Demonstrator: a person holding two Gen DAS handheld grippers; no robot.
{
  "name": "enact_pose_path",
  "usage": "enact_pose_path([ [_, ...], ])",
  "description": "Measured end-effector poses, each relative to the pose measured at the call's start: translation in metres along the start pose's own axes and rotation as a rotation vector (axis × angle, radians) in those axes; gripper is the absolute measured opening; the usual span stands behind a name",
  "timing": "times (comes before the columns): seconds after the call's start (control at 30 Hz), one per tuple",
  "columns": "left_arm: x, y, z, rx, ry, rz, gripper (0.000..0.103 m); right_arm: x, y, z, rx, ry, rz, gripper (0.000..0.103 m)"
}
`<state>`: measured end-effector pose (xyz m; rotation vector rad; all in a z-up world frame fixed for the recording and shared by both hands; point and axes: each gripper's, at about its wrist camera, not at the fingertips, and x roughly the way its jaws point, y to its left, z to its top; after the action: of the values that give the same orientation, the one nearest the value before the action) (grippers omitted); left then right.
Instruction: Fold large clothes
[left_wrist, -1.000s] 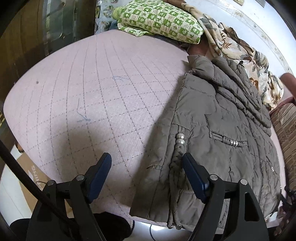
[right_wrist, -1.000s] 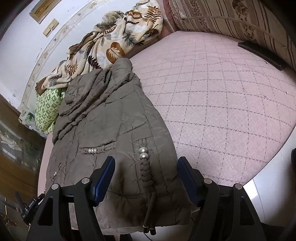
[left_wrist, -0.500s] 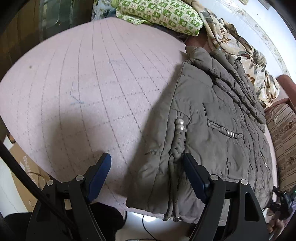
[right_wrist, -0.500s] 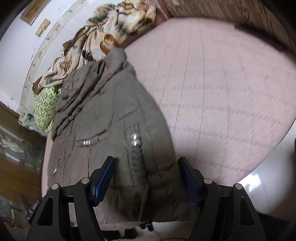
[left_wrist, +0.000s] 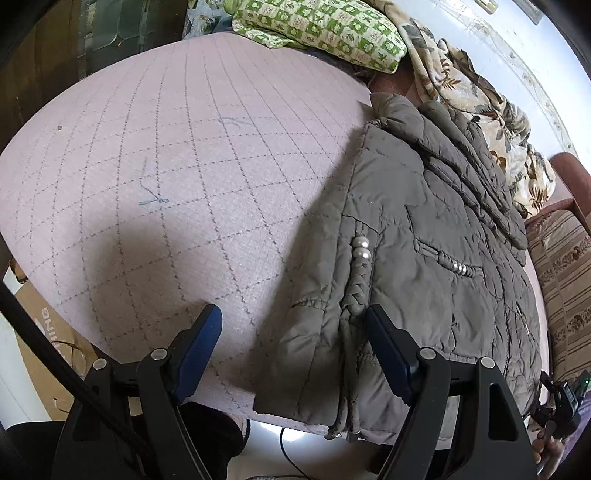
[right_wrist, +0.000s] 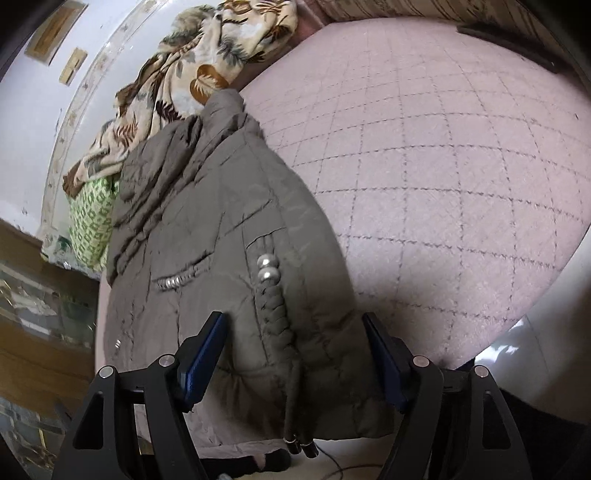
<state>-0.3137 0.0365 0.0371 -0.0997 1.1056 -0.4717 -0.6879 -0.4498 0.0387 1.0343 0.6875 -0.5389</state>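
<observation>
A grey-brown quilted jacket (left_wrist: 424, 258) lies folded lengthwise on the pink quilted bed (left_wrist: 166, 166), its hem at the near edge, with a braided cord and two pearl beads (left_wrist: 360, 247). My left gripper (left_wrist: 295, 332) is open and empty above the jacket's left hem corner. In the right wrist view the jacket (right_wrist: 229, 229) fills the left half. My right gripper (right_wrist: 295, 339) is open and empty, straddling the braided cord (right_wrist: 275, 306) near the hem without touching it.
A green patterned pillow (left_wrist: 321, 26) and a leaf-print blanket (left_wrist: 480, 107) lie at the head of the bed. A striped cushion (left_wrist: 561, 280) is at the right. A cardboard box (left_wrist: 40, 343) stands on the floor by the bed's near left edge.
Both grippers have come slightly closer to the jacket's hem; the right view has steadied after motion blur. Both stay open. The jacket has not moved.
</observation>
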Motion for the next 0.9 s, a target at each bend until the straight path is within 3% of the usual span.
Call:
enact_pose_path([
  [0.33,0.000,-0.005,0.000,0.004,0.003,0.016,0.079,-0.001,-0.012,0.004,0.050,0.015,0.051,0.081],
  [0.5,0.002,-0.008,-0.001,0.019,0.018,-0.005,0.079,-0.005,-0.024,0.006,0.122,0.006,0.097,0.081],
  [0.67,0.003,-0.012,-0.006,0.040,0.025,-0.022,0.079,-0.004,-0.022,0.000,0.115,0.020,0.102,0.080],
  [0.9,0.001,-0.009,-0.015,0.014,0.033,-0.051,0.079,-0.006,-0.029,-0.016,0.191,0.025,0.138,0.067],
])
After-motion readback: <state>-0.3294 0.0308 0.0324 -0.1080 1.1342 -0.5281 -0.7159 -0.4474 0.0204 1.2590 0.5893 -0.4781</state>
